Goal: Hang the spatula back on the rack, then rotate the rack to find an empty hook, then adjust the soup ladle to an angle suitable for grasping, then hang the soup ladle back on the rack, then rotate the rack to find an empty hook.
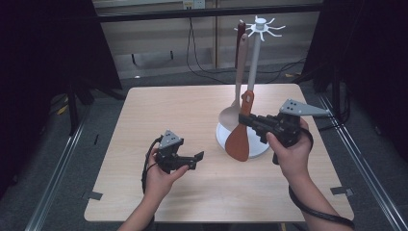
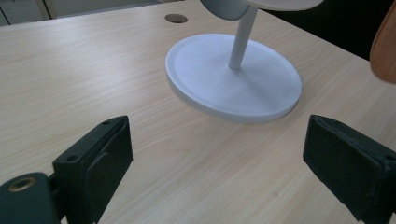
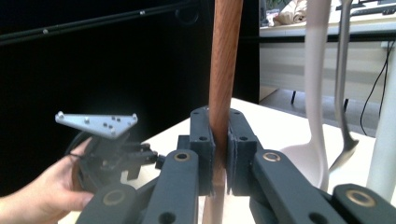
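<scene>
Pale wooden table (image 1: 159,120) under black curtains, with a white utensil stand (image 1: 253,72) already hung with a pale ladle (image 1: 238,82) and one darker utensil. Wooden spatula (image 1: 240,134) clamped by its handle in the shut right gripper (image 1: 250,121), blade down in front of the stand's base (image 2: 233,77), still to be hooked on. Left gripper (image 1: 195,159) held wide open and empty, low over the table to the left of that base.

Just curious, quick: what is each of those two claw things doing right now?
Left gripper: open, holding nothing, above the table.
Right gripper: shut on the wooden spatula, gripped by its handle.
</scene>
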